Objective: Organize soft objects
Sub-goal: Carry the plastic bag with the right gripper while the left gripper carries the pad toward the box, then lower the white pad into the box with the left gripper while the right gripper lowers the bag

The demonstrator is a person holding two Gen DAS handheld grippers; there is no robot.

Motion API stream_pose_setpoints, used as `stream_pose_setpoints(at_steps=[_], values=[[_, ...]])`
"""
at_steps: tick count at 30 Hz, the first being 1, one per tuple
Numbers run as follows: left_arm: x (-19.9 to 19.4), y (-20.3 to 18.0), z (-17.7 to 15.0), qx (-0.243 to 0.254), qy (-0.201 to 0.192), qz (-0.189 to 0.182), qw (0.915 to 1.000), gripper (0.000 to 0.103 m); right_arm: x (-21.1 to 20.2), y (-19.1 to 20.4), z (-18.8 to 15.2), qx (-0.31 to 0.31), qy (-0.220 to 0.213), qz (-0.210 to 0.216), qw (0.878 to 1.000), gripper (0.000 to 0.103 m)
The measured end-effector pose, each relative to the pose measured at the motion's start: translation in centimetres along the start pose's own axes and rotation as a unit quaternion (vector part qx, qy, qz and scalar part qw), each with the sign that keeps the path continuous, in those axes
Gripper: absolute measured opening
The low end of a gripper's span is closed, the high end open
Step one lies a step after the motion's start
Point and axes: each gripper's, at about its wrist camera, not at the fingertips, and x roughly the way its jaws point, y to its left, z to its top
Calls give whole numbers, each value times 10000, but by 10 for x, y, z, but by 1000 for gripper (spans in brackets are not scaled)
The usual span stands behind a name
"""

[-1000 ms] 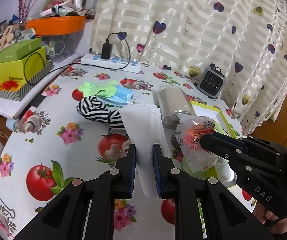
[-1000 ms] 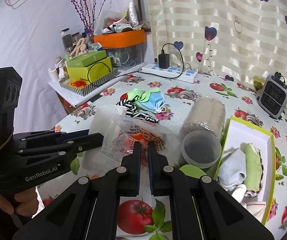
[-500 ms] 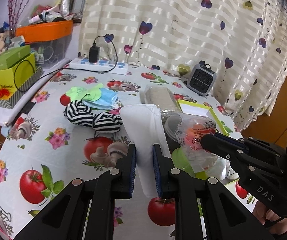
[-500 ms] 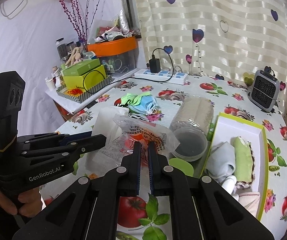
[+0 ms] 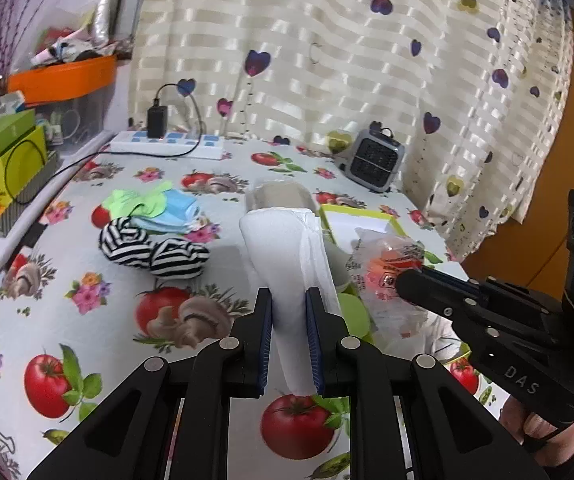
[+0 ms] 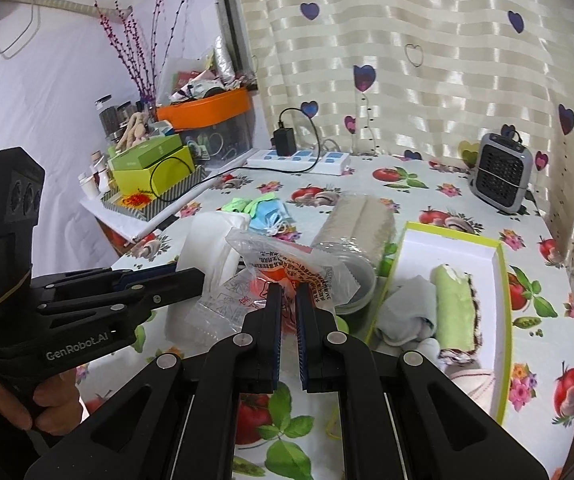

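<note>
Pinching soft white tissue (image 5: 287,264), left hand-held gripper (image 5: 289,300); right hand-held gripper (image 6: 289,294) clamps crinkly packet (image 6: 287,268).

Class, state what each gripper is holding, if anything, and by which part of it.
The left gripper clamps the white folded cloth near its lower end. The right gripper pinches the clear plastic packet at its near edge.

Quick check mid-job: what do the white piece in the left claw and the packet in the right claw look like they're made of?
White piece in the left claw: looks like soft matte tissue or thin cloth, since it drapes in limp layered folds; fibre unclear.
Packet in the right claw: thin clear plastic film, glossy and crinkled, with red print and a serrated sealed edge.
</note>
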Motion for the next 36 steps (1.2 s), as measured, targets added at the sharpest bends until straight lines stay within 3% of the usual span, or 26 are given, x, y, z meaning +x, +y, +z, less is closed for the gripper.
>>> stream_pose_setpoints(at_steps=[36], values=[[36,-68,13,522,204,-600,9966,16,-33,-78,-16,780,-219,-576,9950,7]])
